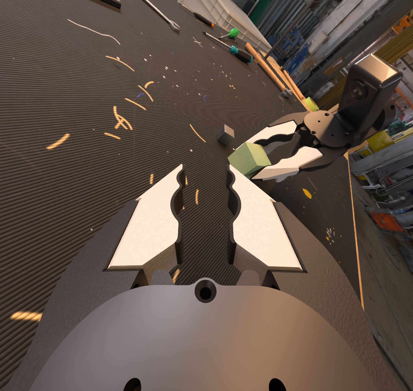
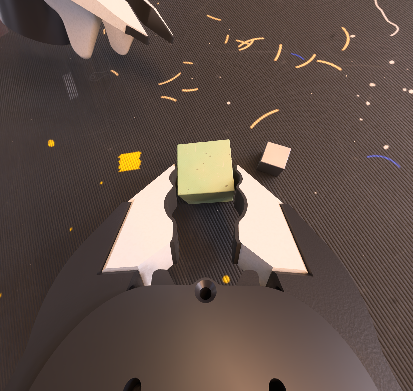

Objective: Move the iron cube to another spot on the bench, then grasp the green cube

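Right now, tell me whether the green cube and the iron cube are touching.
Apart. The right wrist view shows a strip of bare mat between the green cube and the iron cube; the left wrist view agrees.

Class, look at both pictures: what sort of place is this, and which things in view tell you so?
Most likely a factory workshop. A ribbed dark bench mat carries hand tools: a wrench, screwdrivers and a wooden-handled hammer. Behind the bench stand metal racks and machinery.
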